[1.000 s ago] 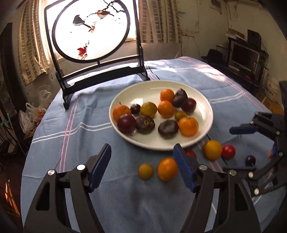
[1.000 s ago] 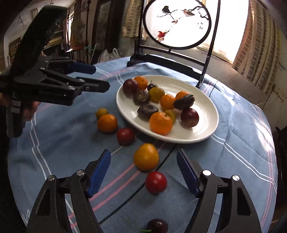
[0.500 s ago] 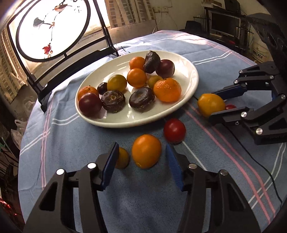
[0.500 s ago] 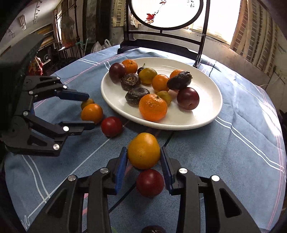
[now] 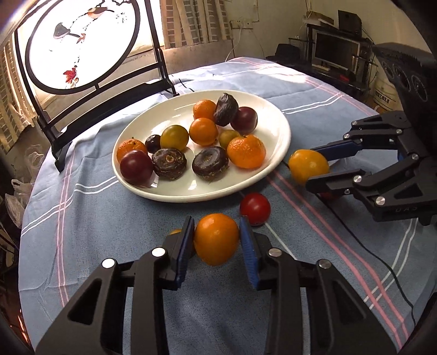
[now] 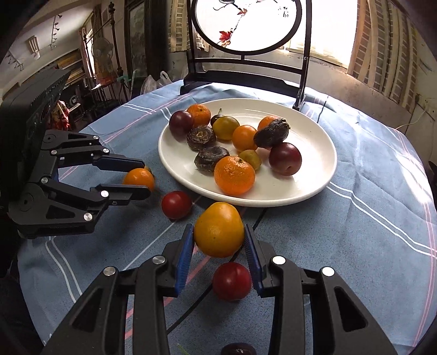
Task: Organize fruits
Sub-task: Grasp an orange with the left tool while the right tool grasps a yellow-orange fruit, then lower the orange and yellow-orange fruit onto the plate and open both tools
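A white plate (image 5: 275,120) (image 6: 314,142) on the blue tablecloth holds several oranges, plums and dark fruits. My left gripper (image 5: 217,239) is shut on a small orange (image 5: 216,239), which also shows in the right wrist view (image 6: 138,178) between the left gripper's fingers. My right gripper (image 6: 219,237) is shut on a yellow-orange fruit (image 6: 219,230), which also shows in the left wrist view (image 5: 308,166), near the plate's front rim. A red fruit (image 5: 255,209) (image 6: 176,204) lies on the cloth between the two grippers. Another red fruit (image 6: 232,281) lies under the right gripper.
A black stand with a round painted screen (image 5: 82,43) (image 6: 245,24) stands behind the plate. A small yellow fruit (image 5: 174,232) peeks out behind the left finger. A dark fruit (image 6: 237,350) lies at the bottom edge. A black cable (image 5: 363,245) runs across the cloth.
Both grippers have closed: the left onto the small orange, the right tighter onto the yellow-orange fruit. Both fruits look lifted slightly toward the plate.
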A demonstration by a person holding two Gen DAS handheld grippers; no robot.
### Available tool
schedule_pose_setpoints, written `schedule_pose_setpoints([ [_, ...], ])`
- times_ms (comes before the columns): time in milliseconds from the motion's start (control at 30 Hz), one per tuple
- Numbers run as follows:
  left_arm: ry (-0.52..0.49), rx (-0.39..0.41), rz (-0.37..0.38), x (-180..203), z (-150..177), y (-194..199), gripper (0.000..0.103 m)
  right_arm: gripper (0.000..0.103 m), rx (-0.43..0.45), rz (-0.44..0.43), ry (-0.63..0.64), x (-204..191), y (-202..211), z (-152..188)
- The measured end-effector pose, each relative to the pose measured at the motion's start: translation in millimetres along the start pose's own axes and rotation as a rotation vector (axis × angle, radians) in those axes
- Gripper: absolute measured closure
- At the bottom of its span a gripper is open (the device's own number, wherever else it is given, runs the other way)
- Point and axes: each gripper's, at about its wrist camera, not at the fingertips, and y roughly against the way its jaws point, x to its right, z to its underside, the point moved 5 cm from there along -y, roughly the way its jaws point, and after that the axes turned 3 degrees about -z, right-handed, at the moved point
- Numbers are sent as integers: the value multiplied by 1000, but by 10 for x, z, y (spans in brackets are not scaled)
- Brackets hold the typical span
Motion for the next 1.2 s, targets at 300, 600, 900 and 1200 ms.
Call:
schedule_pose_setpoints([
  [300, 140, 104, -119, -266, -698, 233, 70, 66, 148, 21, -15, 83, 388, -448],
  [600, 256, 216, -250, -559, -1310, 269, 70, 66, 322, 36, -34, 203, 640, -1093],
  [900, 336, 134, -174, -735, -1186, -187, 70, 66, 249, 59, -93, 423, 140, -1094],
  [1200, 321, 62, -197, -720, -1078, -459, 70, 66, 214, 67, -126, 512, -122, -1050],
])
